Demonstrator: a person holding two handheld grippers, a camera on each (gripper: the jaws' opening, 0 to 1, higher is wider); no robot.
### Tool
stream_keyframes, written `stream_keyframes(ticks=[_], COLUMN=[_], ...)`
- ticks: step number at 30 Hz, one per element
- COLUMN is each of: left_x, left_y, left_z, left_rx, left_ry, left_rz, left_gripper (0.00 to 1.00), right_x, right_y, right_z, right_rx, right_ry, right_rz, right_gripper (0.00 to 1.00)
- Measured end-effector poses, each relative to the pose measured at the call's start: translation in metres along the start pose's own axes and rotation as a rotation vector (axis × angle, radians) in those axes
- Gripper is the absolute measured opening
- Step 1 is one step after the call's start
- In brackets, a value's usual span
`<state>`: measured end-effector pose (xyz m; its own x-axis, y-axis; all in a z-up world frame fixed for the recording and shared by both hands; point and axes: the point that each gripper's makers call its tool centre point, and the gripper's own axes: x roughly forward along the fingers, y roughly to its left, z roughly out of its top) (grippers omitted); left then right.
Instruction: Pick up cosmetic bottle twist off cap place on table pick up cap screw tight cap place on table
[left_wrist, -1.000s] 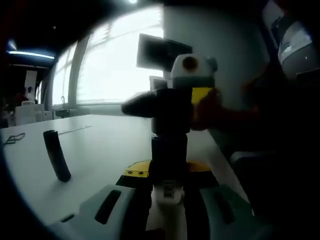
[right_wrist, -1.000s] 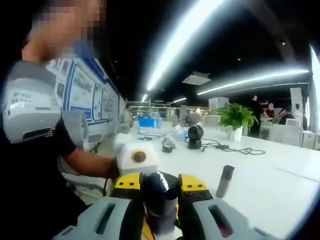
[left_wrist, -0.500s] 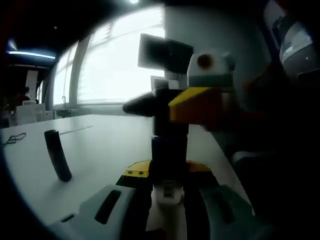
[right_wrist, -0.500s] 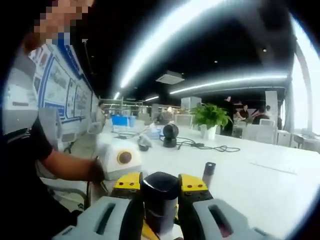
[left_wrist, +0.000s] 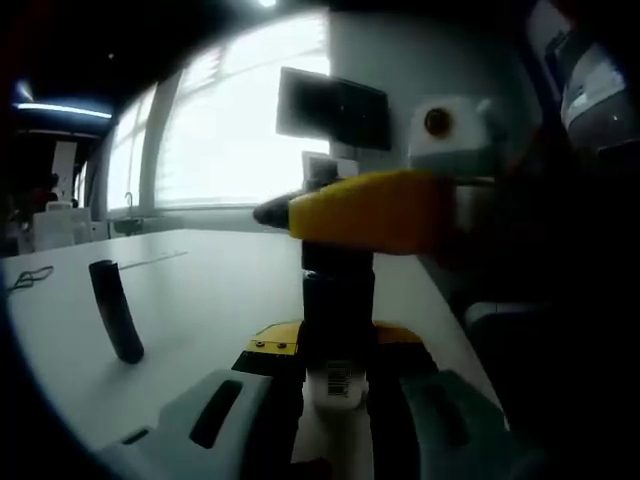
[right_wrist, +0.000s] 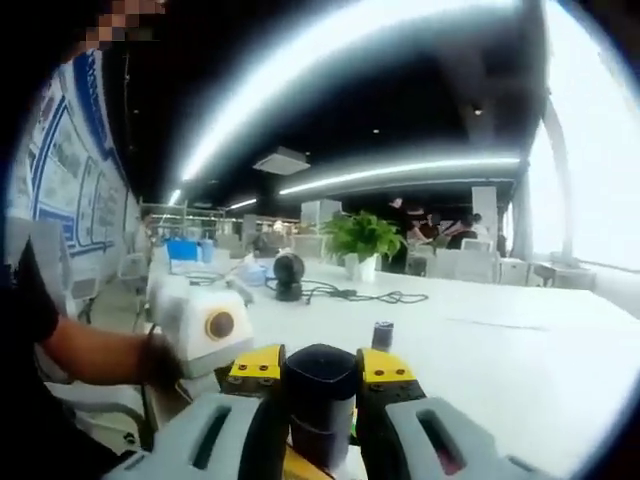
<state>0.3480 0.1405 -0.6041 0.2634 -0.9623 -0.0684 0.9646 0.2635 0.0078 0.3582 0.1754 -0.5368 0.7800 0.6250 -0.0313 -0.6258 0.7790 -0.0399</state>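
My left gripper (left_wrist: 337, 348) is shut on a dark cosmetic bottle (left_wrist: 338, 300) with a white barcode label, holding it upright over the white table (left_wrist: 200, 285). My right gripper (left_wrist: 372, 212) comes in from the right, its yellow jaw lying across the top of the bottle and hiding the cap. In the right gripper view, my right gripper (right_wrist: 320, 372) is shut on the dark cap (right_wrist: 320, 392). A hand (right_wrist: 152, 362) holds the left gripper at the left.
A second dark bottle (left_wrist: 115, 310) (right_wrist: 382, 335) stands alone on the table (right_wrist: 500, 360). A potted plant (right_wrist: 360, 238), a small fan (right_wrist: 290, 275) and cables sit further back. A monitor (left_wrist: 335, 105) hangs by the bright window.
The right gripper has rolled around the bottle's top, its yellow jaw swinging across to the left. The right gripper view has turned with it. The left gripper and bottle stay still.
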Motion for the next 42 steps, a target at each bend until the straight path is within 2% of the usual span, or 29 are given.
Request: stream_keyframes(ticks=[4, 9, 11, 15, 20, 26, 27, 30, 32, 34, 35, 37, 38, 40, 42], left_x=[0.0, -0.001, -0.001, -0.001, -0.001, 0.0, 0.0, 0.0, 0.0, 0.0, 0.0, 0.0, 0.0, 0.0, 0.0], left_y=[0.0, 0.001, 0.001, 0.002, 0.001, 0.001, 0.001, 0.001, 0.0, 0.0, 0.0, 0.0, 0.0, 0.0, 0.0], left_z=[0.0, 0.0, 0.0, 0.0, 0.0, 0.0, 0.0, 0.0, 0.0, 0.0, 0.0, 0.0, 0.0, 0.0, 0.0], left_rx=[0.001, -0.001, -0.005, -0.001, -0.001, -0.001, -0.001, -0.003, -0.003, -0.004, -0.004, -0.004, -0.003, -0.003, -0.004], left_ry=[0.0, 0.0, 0.0, 0.001, 0.0, -0.002, -0.002, -0.002, -0.002, -0.002, -0.002, -0.003, -0.003, -0.003, -0.003], left_rz=[0.002, 0.008, 0.009, 0.011, 0.009, 0.004, 0.003, 0.003, 0.003, 0.002, 0.002, 0.001, 0.001, -0.001, -0.001], left_gripper=[0.14, 0.14, 0.14, 0.14, 0.14, 0.14, 0.14, 0.14, 0.14, 0.14, 0.14, 0.14, 0.14, 0.14, 0.14], right_x=[-0.001, 0.0, -0.001, -0.002, -0.002, -0.003, -0.003, -0.007, -0.009, -0.011, -0.012, -0.015, -0.017, -0.018, -0.019], right_y=[-0.003, -0.006, -0.008, -0.009, -0.009, -0.007, -0.004, -0.004, -0.003, -0.001, 0.004, 0.005, 0.007, 0.0, 0.0], right_z=[0.0, 0.0, 0.001, 0.001, 0.002, 0.004, 0.006, 0.011, 0.014, 0.016, 0.016, 0.017, 0.019, 0.022, 0.021], right_rx=[0.006, 0.003, -0.019, -0.016, -0.004, -0.053, -0.083, -0.092, -0.11, -0.125, -0.125, -0.043, -0.04, -0.037, -0.015], right_ry=[-0.004, -0.011, -0.017, -0.035, -0.046, -0.069, -0.073, -0.082, -0.085, -0.087, -0.088, -0.086, -0.087, -0.088, -0.081], right_rz=[-0.088, -0.164, -0.206, -0.246, -0.25, -0.181, -0.15, -0.128, -0.094, -0.029, 0.033, 0.118, 0.169, 0.211, 0.286], right_gripper=[0.2, 0.2, 0.2, 0.2, 0.2, 0.22, 0.25, 0.32, 0.32, 0.32, 0.31, 0.33, 0.32, 0.34, 0.34])
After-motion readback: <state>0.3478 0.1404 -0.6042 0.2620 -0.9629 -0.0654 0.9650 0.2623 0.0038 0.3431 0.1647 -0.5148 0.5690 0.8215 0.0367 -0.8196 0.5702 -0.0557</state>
